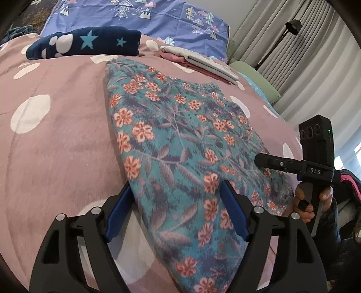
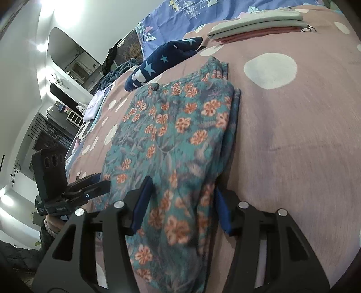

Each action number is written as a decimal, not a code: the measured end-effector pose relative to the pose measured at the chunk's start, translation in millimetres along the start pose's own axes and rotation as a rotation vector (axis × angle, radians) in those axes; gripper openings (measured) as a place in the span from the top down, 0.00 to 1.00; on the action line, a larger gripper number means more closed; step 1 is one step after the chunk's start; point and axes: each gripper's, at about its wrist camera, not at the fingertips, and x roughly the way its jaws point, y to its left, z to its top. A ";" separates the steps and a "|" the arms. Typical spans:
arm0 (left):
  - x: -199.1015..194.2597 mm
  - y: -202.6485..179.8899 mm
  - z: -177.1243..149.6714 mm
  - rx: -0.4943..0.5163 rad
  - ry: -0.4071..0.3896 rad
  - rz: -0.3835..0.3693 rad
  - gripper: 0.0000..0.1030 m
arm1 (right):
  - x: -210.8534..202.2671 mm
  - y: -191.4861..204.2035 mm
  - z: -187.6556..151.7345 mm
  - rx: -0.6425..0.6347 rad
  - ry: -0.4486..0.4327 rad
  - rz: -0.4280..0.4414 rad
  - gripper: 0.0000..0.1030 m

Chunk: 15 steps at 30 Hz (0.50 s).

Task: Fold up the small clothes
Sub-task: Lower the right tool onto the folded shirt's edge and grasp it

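The floral garment (image 1: pixel 180 139) lies folded on the bed, teal with orange flowers and grey leaves, stretching away from me across the pink cover with white dots (image 1: pixel 56 135). In my right wrist view its far end shows stacked folded layers along the right-hand edge.

My left claw (image 1: pixel 176 211) stands released over the near part of the garment: one blue pad (image 1: pixel 118 214) is at the cloth's left edge, the other (image 1: pixel 233 209) over the print, and neither presses on it. My right claw (image 2: pixel 180 205) straddles the near right part of the same garment with its jaws standing apart. The cloth runs between its blue pads (image 2: pixel 142 202), and I cannot tell whether they touch it; they are not clamping a fold.

Each view catches the other claw from the side, low over the garment's opposite edge, and in the left wrist view my right hand (image 1: pixel 309 202) grips its handle.

Beyond the garment, near the head of the bed, lie a dark blue fleece piece with stars (image 1: pixel 85 42) and a flat stack of folded grey and pink clothes (image 1: pixel 200 65). Behind them is a purple pillow with triangle trees (image 1: pixel 140 18). Grey curtains (image 1: pixel 304 56) and a black floor lamp (image 1: pixel 291 27) stand to the right of the bed.
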 end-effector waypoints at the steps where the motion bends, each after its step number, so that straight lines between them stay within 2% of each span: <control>1: 1.2 1.2 1.5 -0.001 0.000 -0.008 0.25 | 1.4 -0.6 2.2 -0.001 0.003 0.002 0.47; 11: 11.6 14.4 19.5 -0.021 0.014 -0.097 0.25 | 17.2 -7.5 28.3 -0.017 0.031 0.032 0.47; 15: 19.4 16.6 30.1 -0.019 0.019 -0.110 0.25 | 24.2 -8.3 39.0 -0.040 0.043 0.036 0.47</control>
